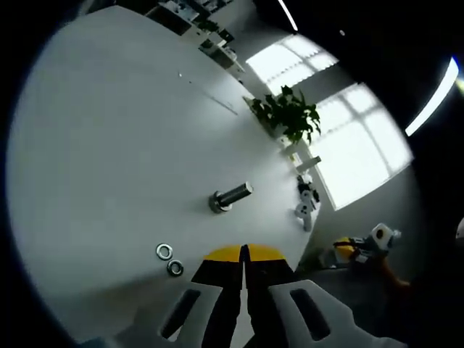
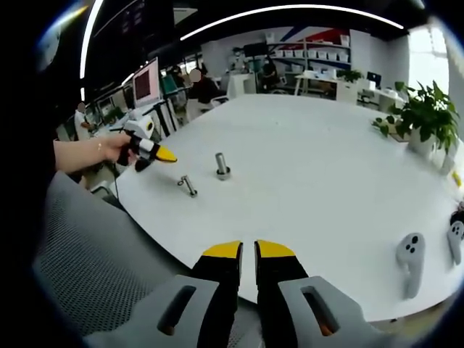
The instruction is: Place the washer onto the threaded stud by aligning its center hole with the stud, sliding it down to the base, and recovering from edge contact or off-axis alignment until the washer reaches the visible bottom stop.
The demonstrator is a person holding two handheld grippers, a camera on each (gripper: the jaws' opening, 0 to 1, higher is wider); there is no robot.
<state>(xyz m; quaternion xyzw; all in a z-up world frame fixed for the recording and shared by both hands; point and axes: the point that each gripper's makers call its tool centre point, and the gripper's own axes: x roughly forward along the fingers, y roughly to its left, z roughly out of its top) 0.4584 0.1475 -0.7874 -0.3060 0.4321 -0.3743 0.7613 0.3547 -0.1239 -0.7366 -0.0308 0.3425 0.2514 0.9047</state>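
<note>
Likely light, stiff, slick washers | flat on table, so pinch one by its rim | stud upright, bare | left gripper jaws together, empty | right gripper nearly together, empty

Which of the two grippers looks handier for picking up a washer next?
Left, probably. The left gripper hangs beside the washers, near the stud; the right gripper sits back at the table's edge.
</note>
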